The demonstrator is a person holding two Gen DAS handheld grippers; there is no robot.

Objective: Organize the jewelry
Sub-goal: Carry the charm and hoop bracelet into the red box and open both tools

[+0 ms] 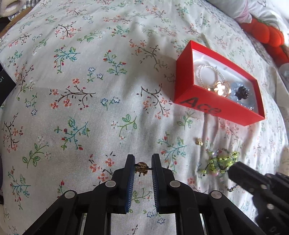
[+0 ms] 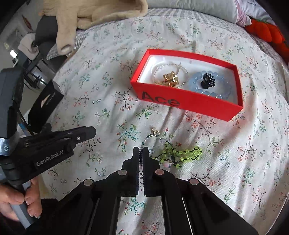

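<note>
A red box [image 1: 207, 103] [image 2: 182, 104] lies open on the floral bedspread, holding a pearl bracelet [image 1: 210, 73], a gold flower piece [image 2: 170, 79], a blue bead bracelet [image 2: 207, 90] and a black hair claw [image 2: 207, 80]. My left gripper [image 1: 143, 167] is shut on a small gold earring [image 1: 141, 169], held above the bedspread. My right gripper [image 2: 141, 153] is shut on a thin beaded chain [image 2: 144, 142] that runs into a green bead bracelet [image 2: 182, 153] [image 1: 219, 162] on the bed. Another small gold earring [image 2: 155, 131] [image 1: 199, 141] lies below the box.
A black carton [image 2: 45, 106] lies at the bed's left edge. A beige blanket [image 2: 94, 12] is at the far edge; a red-orange plush [image 2: 265, 32] and pillows are at the far right. The left gripper's body [image 2: 50, 148] is at the left of the right wrist view.
</note>
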